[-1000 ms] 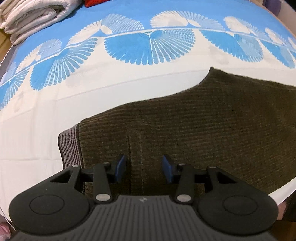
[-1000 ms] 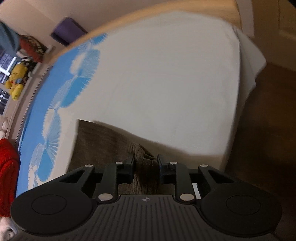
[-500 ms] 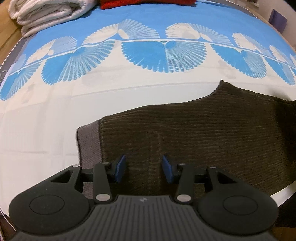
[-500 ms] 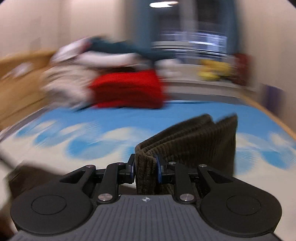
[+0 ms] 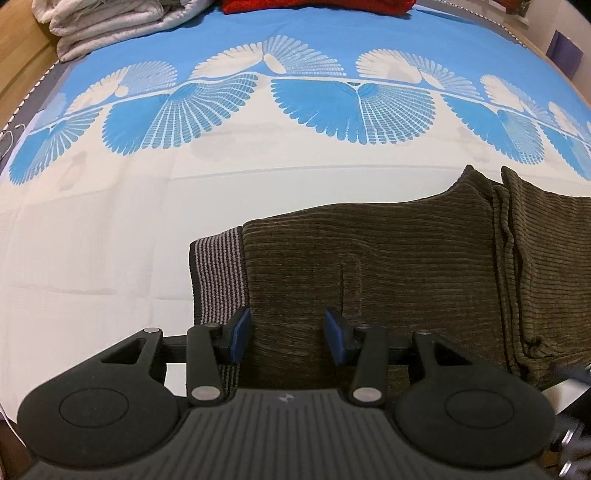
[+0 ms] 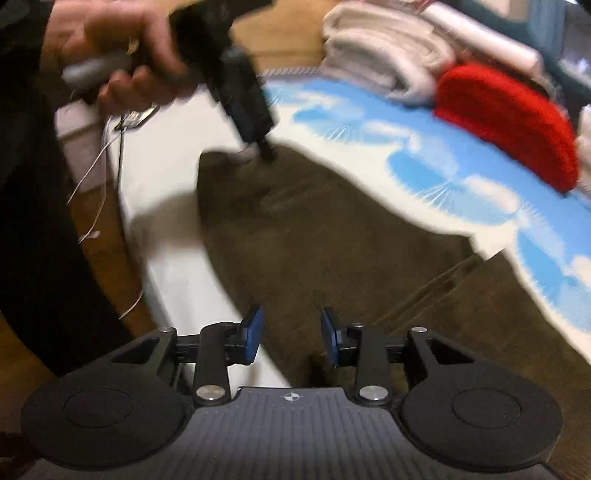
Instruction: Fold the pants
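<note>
Pants (image 5: pixel 406 273), dark olive corduroy, lay flat on the white near part of the bedsheet (image 5: pixel 110 229), w/ the far leg end doubled over onto them at their right. Sheet's blue fan print ran beyond the pants; white bedding (image 5: pixel 110 22) & a red item (image 6: pixel 509 122) sat past that. Left gripper (image 5: pixel 288 338) hovered over the striped waistband (image 5: pixel 218 273) end, jaws apart, nothing clamped. Right gripper (image 6: pixel 291 338) over the folded end, jaws opening, cloth below but not pinched.
</note>
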`<state>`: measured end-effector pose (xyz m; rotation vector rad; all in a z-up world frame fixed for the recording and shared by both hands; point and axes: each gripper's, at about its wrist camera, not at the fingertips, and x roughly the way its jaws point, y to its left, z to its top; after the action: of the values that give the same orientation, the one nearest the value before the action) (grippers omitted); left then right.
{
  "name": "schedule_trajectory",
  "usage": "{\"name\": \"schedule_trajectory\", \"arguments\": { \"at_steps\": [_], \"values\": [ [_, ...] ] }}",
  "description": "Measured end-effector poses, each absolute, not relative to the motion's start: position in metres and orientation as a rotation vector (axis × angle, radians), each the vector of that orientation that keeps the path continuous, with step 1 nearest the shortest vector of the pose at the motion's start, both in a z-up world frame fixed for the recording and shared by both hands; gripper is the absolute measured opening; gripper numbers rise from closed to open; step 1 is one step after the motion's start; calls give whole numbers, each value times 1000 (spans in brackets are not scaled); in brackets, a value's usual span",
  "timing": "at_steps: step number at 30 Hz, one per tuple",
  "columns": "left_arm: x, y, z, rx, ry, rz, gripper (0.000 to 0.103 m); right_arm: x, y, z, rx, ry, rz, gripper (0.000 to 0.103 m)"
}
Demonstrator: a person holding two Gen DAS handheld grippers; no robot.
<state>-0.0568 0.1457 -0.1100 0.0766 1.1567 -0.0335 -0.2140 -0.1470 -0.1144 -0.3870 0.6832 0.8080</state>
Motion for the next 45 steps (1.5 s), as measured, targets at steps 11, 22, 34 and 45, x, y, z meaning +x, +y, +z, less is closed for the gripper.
{"name": "schedule_trajectory", "arguments": {
  "at_steps": [11,22,34,45],
  "values": [
    [-58,136,-110,100,1158,-41,49,-186,-175,-150,-385,836,615,14],
    [-58,134,-111,109,1158,-44,49,-219,-169,-131,-499,744,740,29],
    [-59,135,-110,112,1151,-51,49,-210,-161,-140,-549,732,752,24],
    [-63,142,-107,84,1146,-46,49,-208,-189,-81,-374,616,678,15]
  ]
}}
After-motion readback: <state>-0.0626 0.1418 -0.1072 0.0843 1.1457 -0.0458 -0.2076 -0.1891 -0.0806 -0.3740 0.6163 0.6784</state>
